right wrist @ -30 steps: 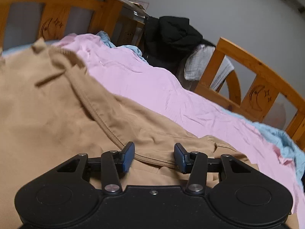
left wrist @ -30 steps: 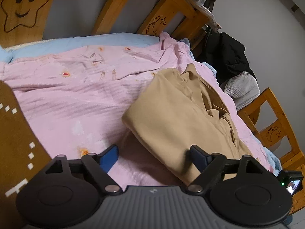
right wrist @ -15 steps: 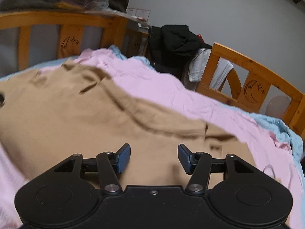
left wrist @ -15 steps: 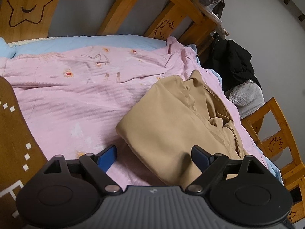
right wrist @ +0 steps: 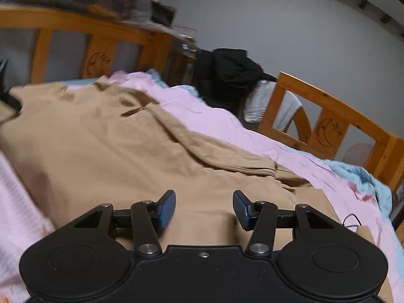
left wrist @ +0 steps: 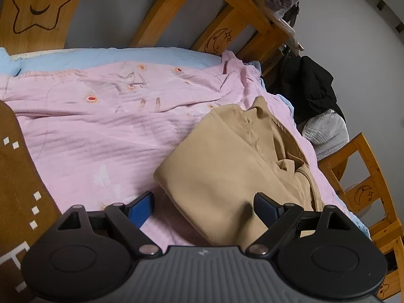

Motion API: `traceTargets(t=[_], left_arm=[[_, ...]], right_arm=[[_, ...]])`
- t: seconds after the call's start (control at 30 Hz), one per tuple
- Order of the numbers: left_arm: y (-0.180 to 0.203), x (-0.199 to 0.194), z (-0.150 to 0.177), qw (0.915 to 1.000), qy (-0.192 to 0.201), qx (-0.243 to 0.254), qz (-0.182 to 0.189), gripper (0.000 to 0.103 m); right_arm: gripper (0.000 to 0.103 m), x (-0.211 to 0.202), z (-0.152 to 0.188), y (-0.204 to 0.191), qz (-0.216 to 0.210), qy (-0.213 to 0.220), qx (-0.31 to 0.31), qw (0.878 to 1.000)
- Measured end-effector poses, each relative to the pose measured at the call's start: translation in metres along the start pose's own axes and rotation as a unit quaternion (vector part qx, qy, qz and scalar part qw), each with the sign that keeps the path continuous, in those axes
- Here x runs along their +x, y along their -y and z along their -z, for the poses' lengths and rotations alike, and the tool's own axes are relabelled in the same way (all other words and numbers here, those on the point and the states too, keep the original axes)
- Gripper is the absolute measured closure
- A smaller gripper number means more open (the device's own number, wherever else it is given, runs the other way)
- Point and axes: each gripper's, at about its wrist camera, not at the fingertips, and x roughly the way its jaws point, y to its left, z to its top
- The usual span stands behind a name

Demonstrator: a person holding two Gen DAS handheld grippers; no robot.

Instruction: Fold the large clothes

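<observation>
A tan jacket [left wrist: 227, 171] lies folded on the pink sheet [left wrist: 101, 131], its collar towards the far right. My left gripper [left wrist: 203, 202] is open wide, low over the jacket's near left corner; one blue pad hangs over the sheet, the other over the tan cloth, and nothing is pinched. In the right wrist view the tan jacket [right wrist: 113, 146] spreads across the bed with a folded edge running diagonally. My right gripper [right wrist: 204, 197] hovers above its smooth near panel; its jaws are closing, with only open air between the pads.
A wooden bed rail [left wrist: 227, 17] with moon carvings runs behind the bed, and another rail [right wrist: 328, 116] stands at the right. Black clothing [left wrist: 310, 85] and a grey-white cloth [left wrist: 325, 131] hang there. Brown patterned fabric [left wrist: 17, 176] lies at the left. Blue bedding [right wrist: 358, 174] shows at the edge.
The right gripper has slid sideways from the jacket's zipper edge to its smooth panel, and pink sheet now shows at its left. The left gripper has held its place, still open.
</observation>
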Motion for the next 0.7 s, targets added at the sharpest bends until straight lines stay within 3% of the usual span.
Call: traceTargets(t=[0.3, 0.57, 0.63, 0.7], left_arm=[[0.005, 0.005, -0.005, 0.9998, -0.004, 0.008, -0.018, 0.018], [0.017, 0.01, -0.011, 0.9978, -0.008, 0.049, -0.043, 0.065], [0.023, 0.006, -0.013, 0.9966, 0.0, 0.063, -0.054, 0.086], [0.029, 0.001, -0.016, 0.9953, 0.01, 0.081, -0.052, 0.098]], right_arm=[[0.048, 0.01, 0.01, -0.004, -0.007, -0.007, 0.007, 1.0], [0.046, 0.009, 0.011, -0.004, -0.005, -0.008, 0.012, 1.0], [0.044, 0.009, 0.011, -0.003, -0.005, -0.008, 0.015, 1.0], [0.044, 0.009, 0.011, -0.002, -0.006, -0.009, 0.017, 1.0]])
